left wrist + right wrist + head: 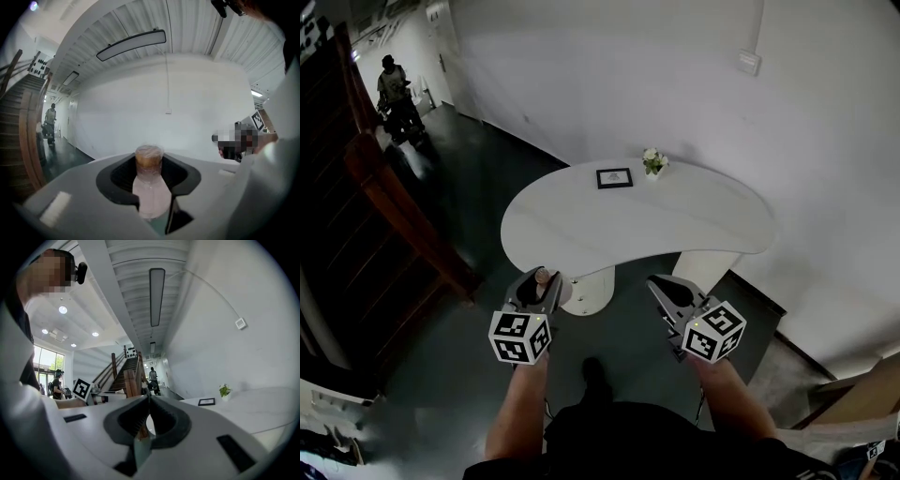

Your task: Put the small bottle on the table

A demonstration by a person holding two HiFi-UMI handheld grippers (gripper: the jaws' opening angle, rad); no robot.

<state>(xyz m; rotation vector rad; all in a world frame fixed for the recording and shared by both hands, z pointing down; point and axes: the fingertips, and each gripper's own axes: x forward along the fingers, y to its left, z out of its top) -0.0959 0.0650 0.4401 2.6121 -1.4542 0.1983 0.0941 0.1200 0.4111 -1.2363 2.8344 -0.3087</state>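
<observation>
My left gripper (538, 286) is shut on a small clear bottle (543, 277) with a brown cap, held upright just short of the near edge of the white kidney-shaped table (581, 230). In the left gripper view the small bottle (150, 185) stands between the dark pads (118, 176), its cap poking above them. My right gripper (667, 292) hovers off the table's near edge to the right, jaws closed together with nothing between them; in its own view the right gripper's (148, 401) tips meet.
At the table's far side lie a small framed picture (614, 178) and a little potted plant (653, 161). A wooden staircase (375, 202) runs along the left. A person (394, 94) stands far off at the back left. A white wall is behind the table.
</observation>
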